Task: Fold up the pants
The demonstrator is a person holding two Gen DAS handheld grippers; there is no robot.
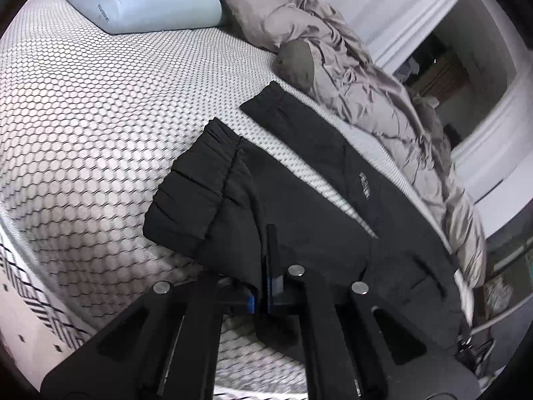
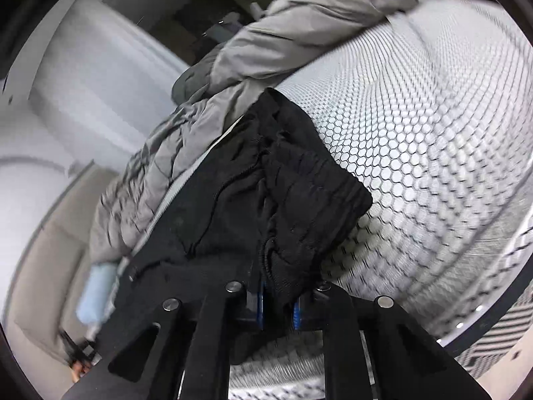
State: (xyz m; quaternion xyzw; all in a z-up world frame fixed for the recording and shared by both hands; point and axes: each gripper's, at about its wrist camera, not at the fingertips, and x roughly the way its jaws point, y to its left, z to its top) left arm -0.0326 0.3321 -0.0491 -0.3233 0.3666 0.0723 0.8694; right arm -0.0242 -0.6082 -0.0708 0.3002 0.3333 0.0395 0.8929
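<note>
Black pants lie on a bed with a white honeycomb-patterned cover. In the left wrist view the two legs stretch away from me, their elastic cuffs at the far end. My left gripper is at the pants' near edge, shut with a thin fold of black fabric pinched between its blue pads. In the right wrist view the pants show bunched fabric and a drawstring. My right gripper is shut on that thick bunch, which fills the gap between its pads.
A crumpled grey duvet runs along the far side of the pants, also in the right wrist view. A light blue pillow and a grey pillow lie at the bed's head. The patterned bed edge is at lower left.
</note>
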